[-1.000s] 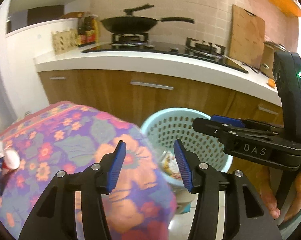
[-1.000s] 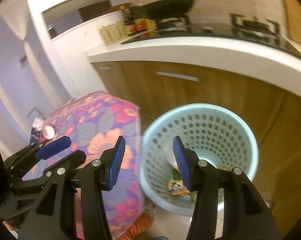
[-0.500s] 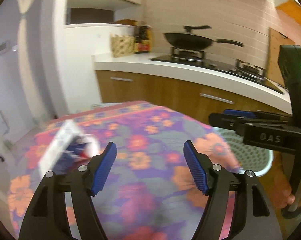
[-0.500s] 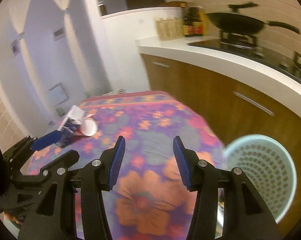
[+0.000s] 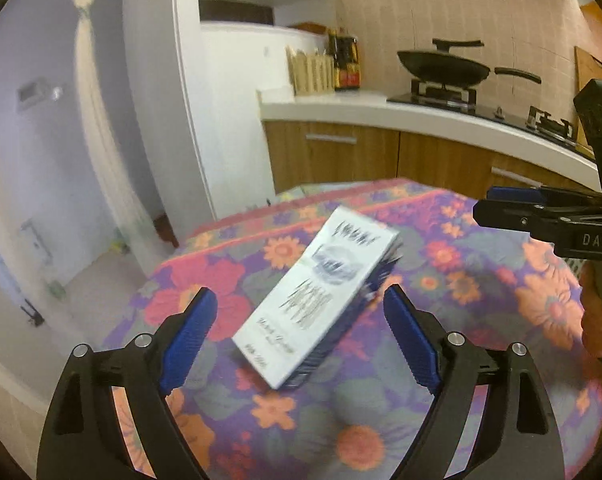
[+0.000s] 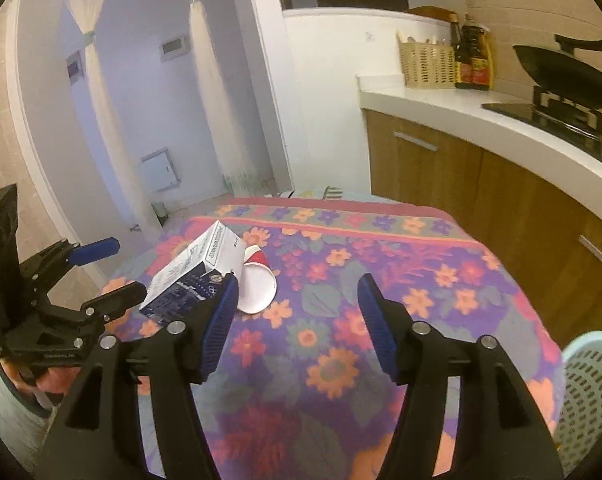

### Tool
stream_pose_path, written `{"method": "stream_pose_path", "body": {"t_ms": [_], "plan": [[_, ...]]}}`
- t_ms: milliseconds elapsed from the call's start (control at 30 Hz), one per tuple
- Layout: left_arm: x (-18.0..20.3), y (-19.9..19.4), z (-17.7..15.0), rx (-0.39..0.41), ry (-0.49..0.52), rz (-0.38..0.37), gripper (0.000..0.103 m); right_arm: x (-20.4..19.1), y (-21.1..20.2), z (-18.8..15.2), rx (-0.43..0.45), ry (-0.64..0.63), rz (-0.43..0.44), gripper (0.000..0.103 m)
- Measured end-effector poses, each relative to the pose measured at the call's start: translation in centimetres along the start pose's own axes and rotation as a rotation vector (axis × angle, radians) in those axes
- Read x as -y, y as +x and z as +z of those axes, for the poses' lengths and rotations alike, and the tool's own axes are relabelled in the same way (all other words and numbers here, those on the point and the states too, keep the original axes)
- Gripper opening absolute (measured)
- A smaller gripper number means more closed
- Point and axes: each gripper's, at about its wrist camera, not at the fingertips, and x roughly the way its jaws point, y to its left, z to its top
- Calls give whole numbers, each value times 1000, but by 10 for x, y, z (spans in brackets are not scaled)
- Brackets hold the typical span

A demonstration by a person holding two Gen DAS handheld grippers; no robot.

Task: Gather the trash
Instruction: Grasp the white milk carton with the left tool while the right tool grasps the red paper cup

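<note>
A white and dark blue carton box (image 5: 317, 296) lies slanted on the flowered tablecloth (image 5: 461, 280). My left gripper (image 5: 299, 300) is over it, jaws opening wide; the box sits between the fingertips, and the pads are clear of it. In the right wrist view the same box (image 6: 197, 268) lies beside a tipped white and red paper cup (image 6: 257, 284); the box hides the cup in the left wrist view. My right gripper (image 6: 297, 280) hovers over the cloth just right of the cup, jaws opening, nothing between them. The left gripper (image 6: 113, 272) shows at the left.
A light blue perforated basket (image 6: 589, 380) stands off the table's right edge. Behind runs a white counter (image 6: 501, 120) on wooden cabinets, with a black wok (image 5: 441, 66), bottles and a wicker holder. A curtained doorway lies to the left. The right gripper (image 5: 489, 204) reaches in from the right.
Both views have swung left from the basket to the table. The box has come between the left gripper's fingers, and both pairs of jaws stand wider.
</note>
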Motion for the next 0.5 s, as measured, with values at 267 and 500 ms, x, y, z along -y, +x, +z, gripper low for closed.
{"method": "stream_pose_path", "body": {"t_ms": [267,500], "plan": [[-21,38,-4,-54,56,-126,83,-8,36,-1,-26,-30,-3,66],[-14,70,-9,-137,125,-209,82,-12,47,-7,-46,-50,-14,72]]}}
